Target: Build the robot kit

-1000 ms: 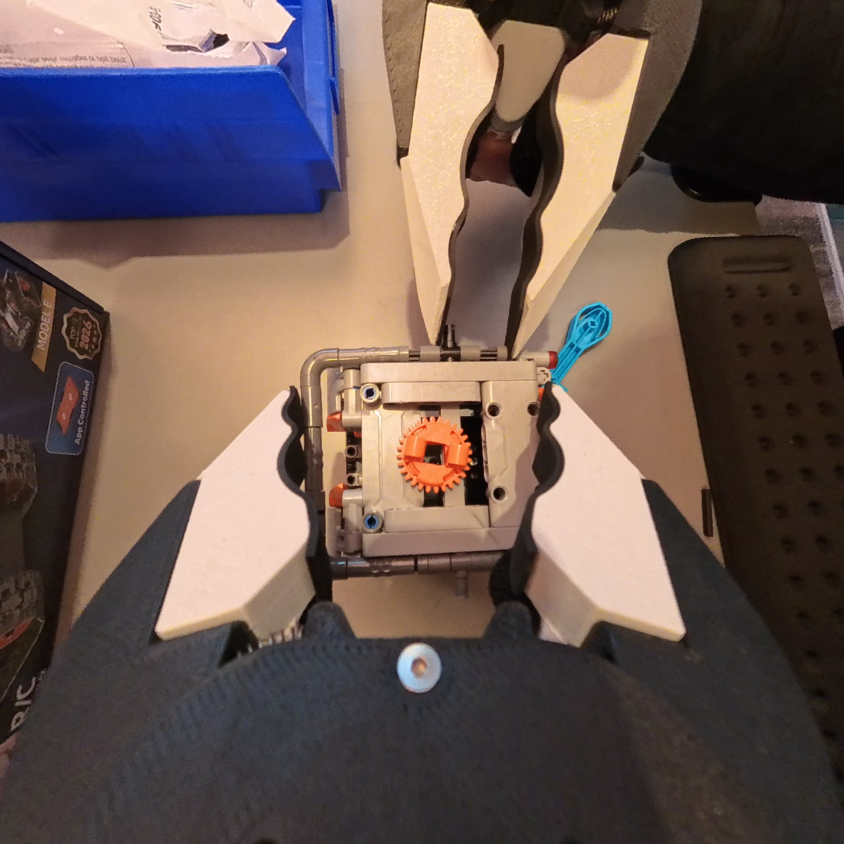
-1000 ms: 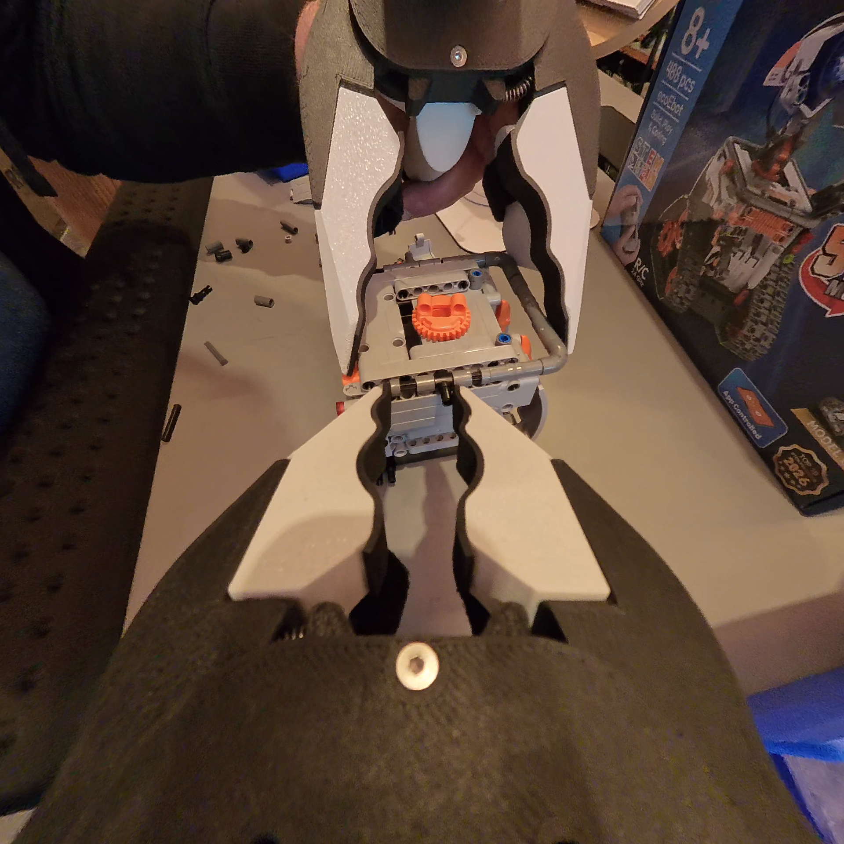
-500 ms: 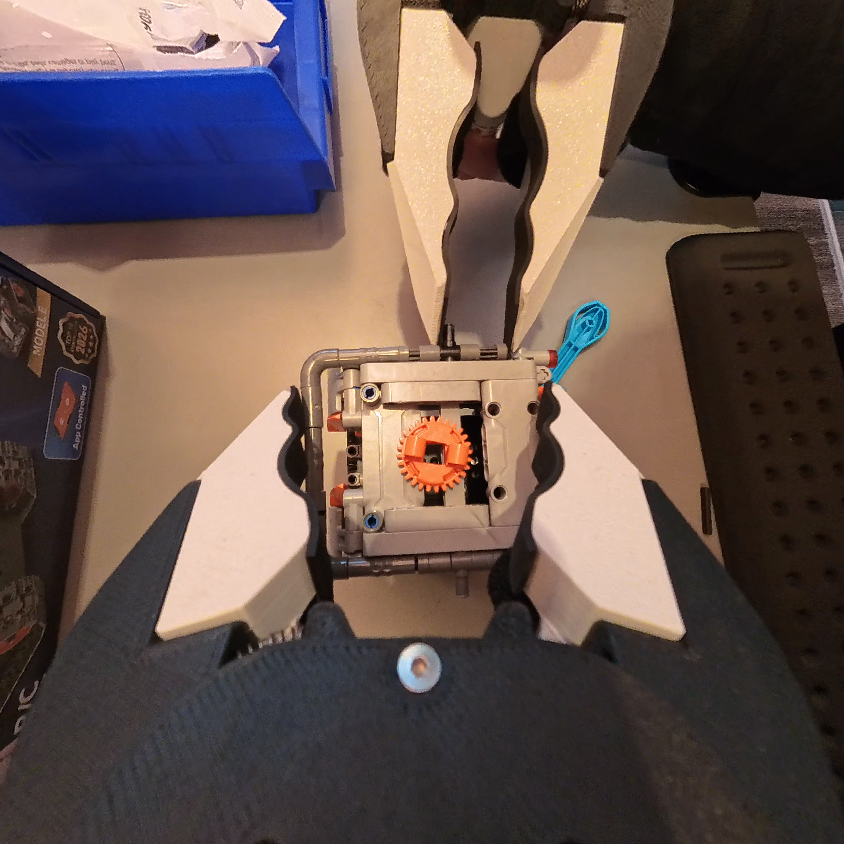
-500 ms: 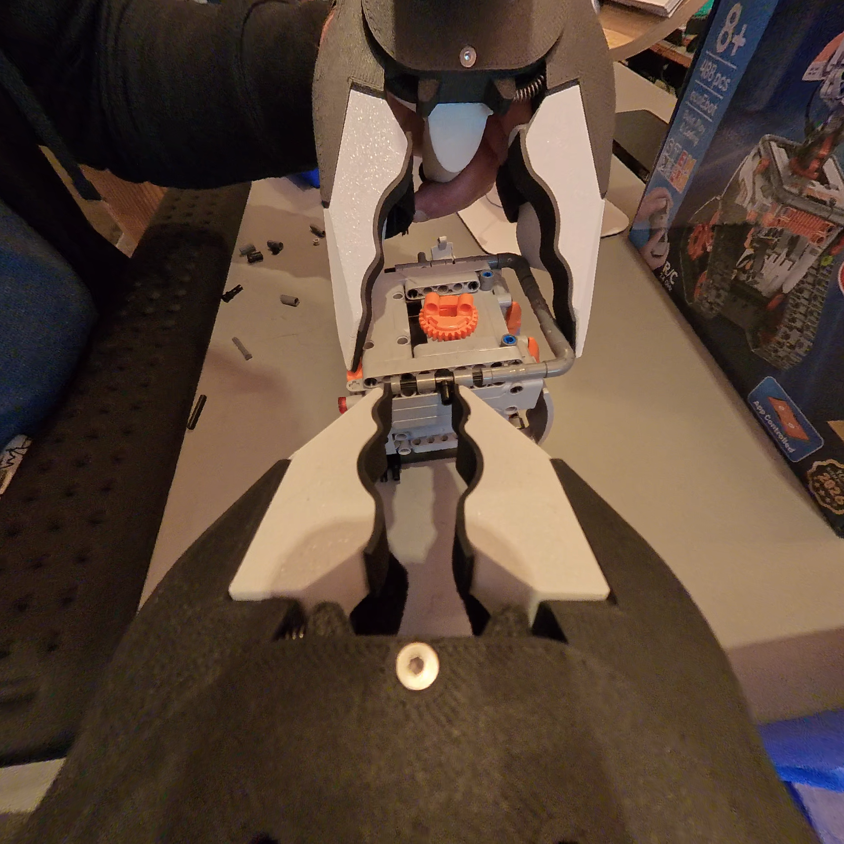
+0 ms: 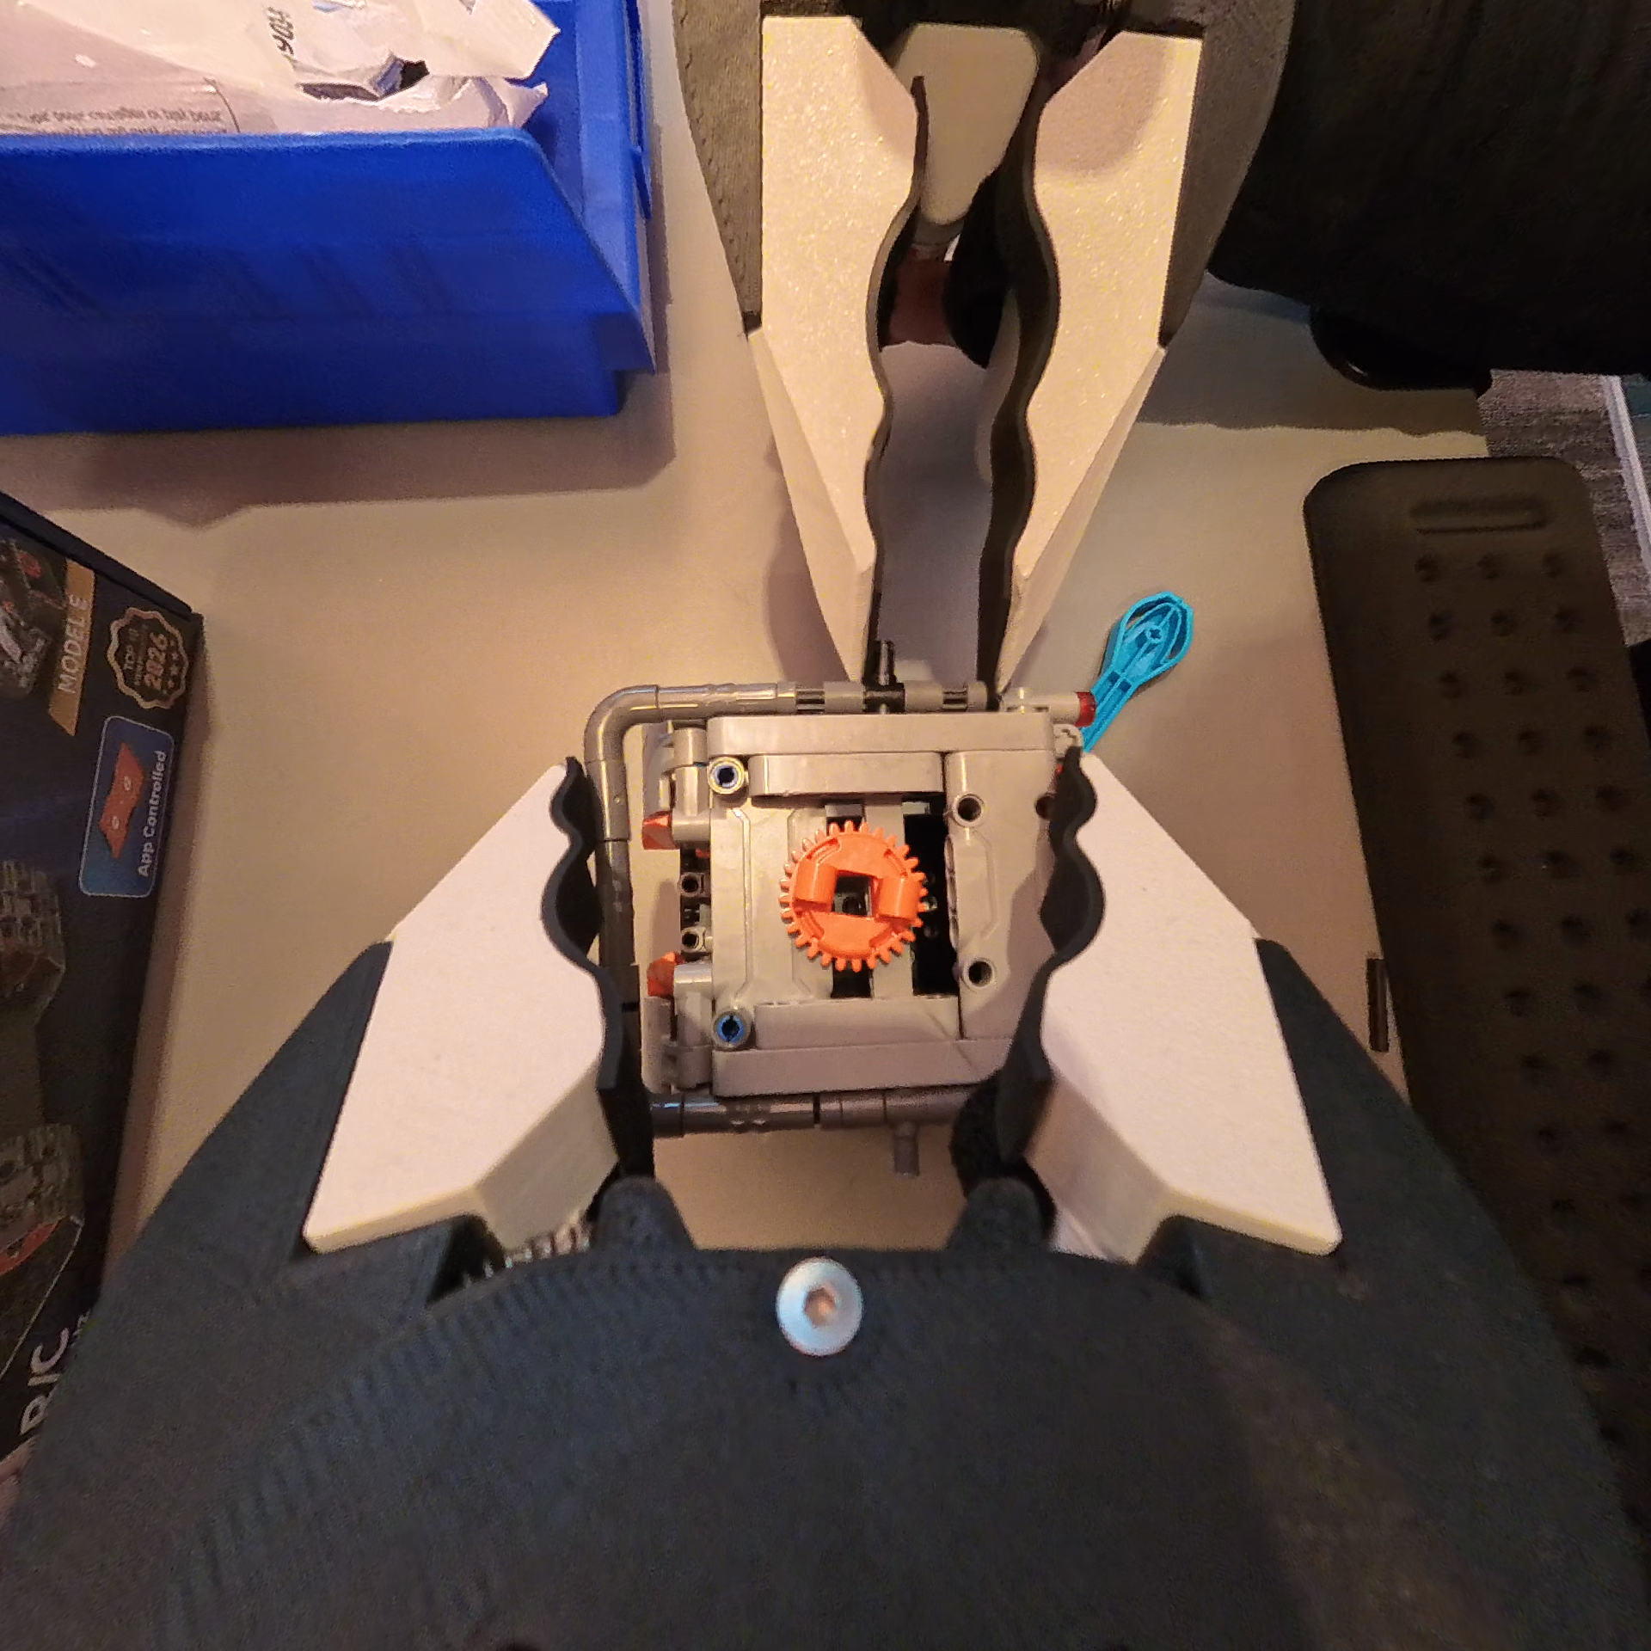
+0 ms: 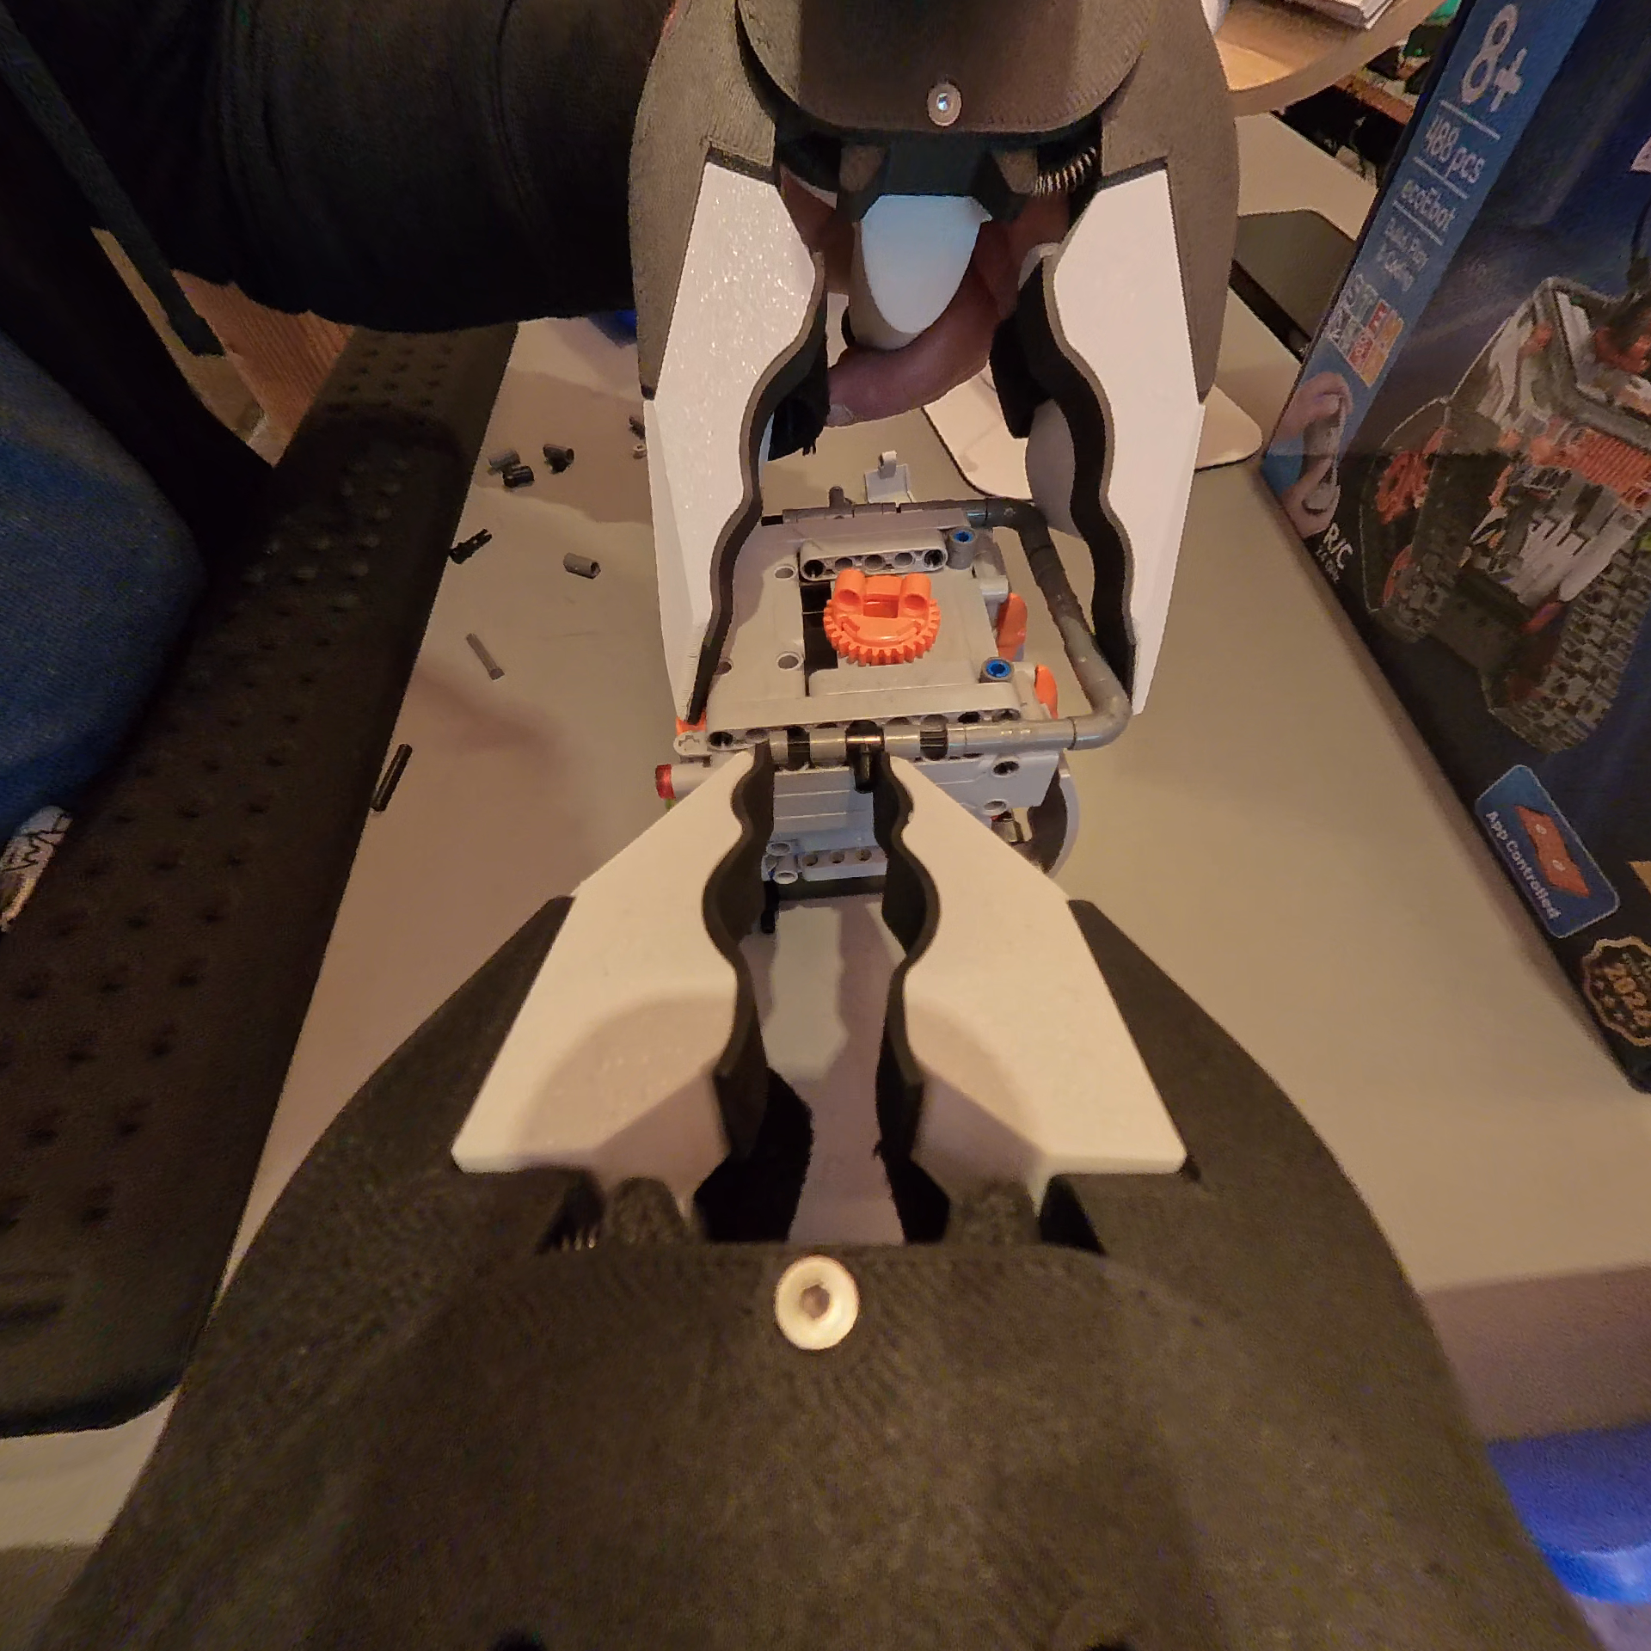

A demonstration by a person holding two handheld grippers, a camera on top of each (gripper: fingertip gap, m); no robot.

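A grey brick assembly [image 5: 849,1045] with an orange gear [image 5: 849,898] on top and a grey rod bent around its edge stands on the beige table. My left gripper [image 5: 822,777] is shut on it, one finger on each side. My right gripper [image 6: 822,773] faces it from the opposite side. Its fingers are narrowly closed on the connector pieces and black pin [image 6: 862,750] on the rod's front run. The assembly [image 6: 893,688], gear [image 6: 875,625] and left gripper [image 6: 911,701] also show in the right wrist view. The right gripper [image 5: 929,670] shows in the left wrist view.
A blue bin [image 5: 313,268] with plastic bags is at the far left. A dark product box [image 5: 80,849] lies left and shows in the right view [image 6: 1501,536]. A black perforated pad [image 5: 1501,849] lies right. A turquoise piece [image 5: 1143,643] lies by the assembly. Small loose parts [image 6: 536,465] lie scattered. The grippers are tip to tip, or close to it.
Both grippers keep their hold. The right wrist view has shifted, so the box sits farther right and the left gripper looms larger. The assembly has barely moved.
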